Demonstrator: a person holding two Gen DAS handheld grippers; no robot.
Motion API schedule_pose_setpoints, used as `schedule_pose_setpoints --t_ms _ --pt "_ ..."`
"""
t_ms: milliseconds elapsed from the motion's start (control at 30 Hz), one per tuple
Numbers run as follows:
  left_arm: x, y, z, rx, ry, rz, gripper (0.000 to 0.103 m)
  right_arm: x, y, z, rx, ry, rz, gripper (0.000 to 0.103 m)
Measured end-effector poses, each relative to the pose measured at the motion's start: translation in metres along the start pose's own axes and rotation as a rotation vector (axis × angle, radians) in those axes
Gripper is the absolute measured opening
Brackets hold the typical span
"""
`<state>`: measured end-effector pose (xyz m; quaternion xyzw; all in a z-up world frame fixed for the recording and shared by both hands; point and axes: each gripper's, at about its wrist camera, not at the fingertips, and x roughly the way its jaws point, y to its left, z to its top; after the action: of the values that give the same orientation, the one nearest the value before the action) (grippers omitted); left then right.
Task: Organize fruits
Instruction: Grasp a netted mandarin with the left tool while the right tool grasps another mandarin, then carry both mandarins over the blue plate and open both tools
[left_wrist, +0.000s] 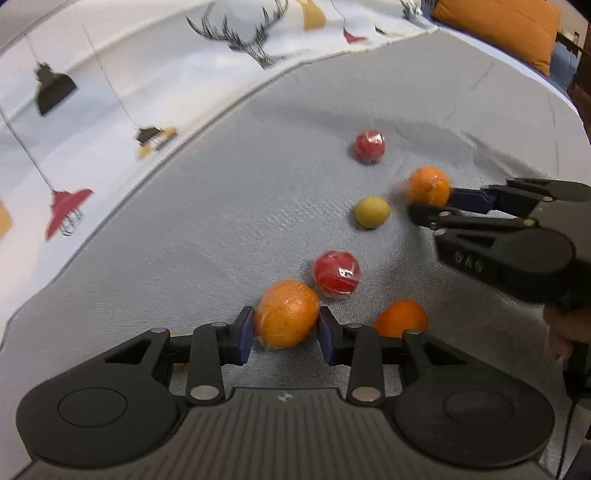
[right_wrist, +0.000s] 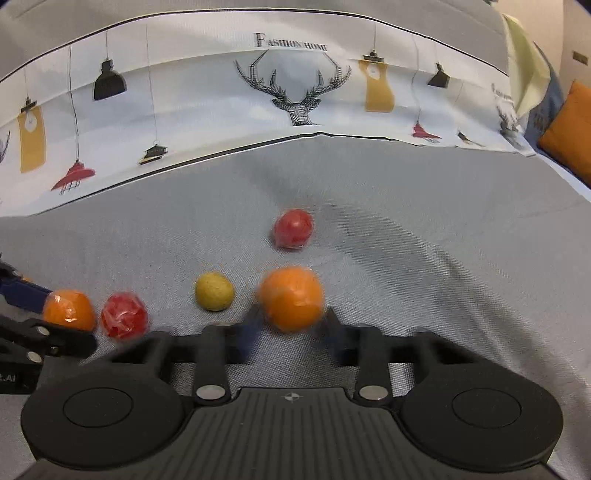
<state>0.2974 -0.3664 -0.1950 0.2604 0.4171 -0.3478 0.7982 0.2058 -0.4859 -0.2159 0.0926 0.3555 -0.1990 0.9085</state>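
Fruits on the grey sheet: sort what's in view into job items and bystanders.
Job items:
- orange between the left gripper pads
- orange between the right gripper pads
- third orange
- near red fruit
- far red fruit
- yellow fruit

Bystanders:
- printed deer-and-lamp cloth
- orange cushion
- grey sheet

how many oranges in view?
3: one in the left tool, one in the right tool, a third orange loose beside the left tool. None seem hidden.
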Motion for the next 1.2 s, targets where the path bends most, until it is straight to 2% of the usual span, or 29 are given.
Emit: schedule_pose_setpoints --t_ms 67,167,233,300,367,433,467,500,533,567,733,867,1000,1033,1067,1100,1200 --pt "-0.016 0.007 -0.006 -0.058 0.006 0.012 0.04 -0.013 -0.006 0.004 0.04 -0.02 -0.026 0.033" --pt "-0.053 0.023 -0.02 -0.136 -0.023 0.058 0.04 -0.053 -0.014 0.013 0.088 -0.118 -0.043 0.031" --pt "-0.085 0.032 -0.035 -0.19 -0.041 0.083 0.04 -0.083 -0.015 0.018 0.094 -0.192 -0.037 0.016" --pt "-0.116 0.04 -0.053 -0.24 -0.054 0.107 0.04 -0.105 -0.012 0.019 0.079 -0.233 -0.038 0.014" --pt "-0.141 0.045 -0.072 -0.286 -0.049 0.117 0.04 -0.113 -0.009 0.016 0.049 -0.217 -0.035 0.014" --pt "-0.154 0.047 -0.088 -0.305 -0.033 0.122 0.04 -0.108 -0.008 0.009 0.048 -0.137 -0.059 0.016" --pt "-0.159 0.046 -0.094 -0.311 -0.025 0.133 0.04 -0.107 -0.008 0.005 0.066 -0.112 -0.071 0.026" --pt "-0.16 0.046 -0.099 -0.317 -0.018 0.141 0.04 -0.105 -0.009 -0.001 0.079 -0.087 -0.068 0.05" --pt "-0.163 0.047 -0.103 -0.328 -0.015 0.141 0.04 -0.104 -0.008 -0.006 0.084 -0.071 -0.074 0.059" --pt "-0.164 0.045 -0.106 -0.342 -0.016 0.137 0.04 -0.105 -0.007 -0.012 0.086 -0.058 -0.084 0.063" --pt "-0.159 0.036 -0.104 -0.345 -0.012 0.104 0.04 -0.096 -0.01 -0.027 0.146 -0.018 -0.086 0.063" --pt "-0.144 0.03 -0.09 -0.333 -0.022 0.084 0.04 -0.059 -0.005 -0.02 0.12 0.002 -0.083 0.063" --pt "-0.128 0.029 -0.078 -0.345 -0.013 0.065 0.04 -0.012 -0.003 -0.016 0.086 0.057 -0.127 0.061" --pt "-0.126 0.029 -0.076 -0.344 -0.012 0.062 0.04 -0.012 -0.002 -0.015 0.078 0.023 -0.137 0.051" --pt "-0.126 0.028 -0.074 -0.344 -0.013 0.06 0.04 -0.012 0.0 -0.013 0.055 0.026 -0.123 0.039" --pt "-0.128 0.029 -0.074 -0.347 -0.018 0.056 0.04 -0.019 0.001 -0.01 0.066 0.021 -0.107 0.039" --pt "-0.143 0.031 -0.076 -0.36 -0.039 0.051 0.04 -0.066 0.006 -0.008 0.086 -0.076 -0.071 0.039"
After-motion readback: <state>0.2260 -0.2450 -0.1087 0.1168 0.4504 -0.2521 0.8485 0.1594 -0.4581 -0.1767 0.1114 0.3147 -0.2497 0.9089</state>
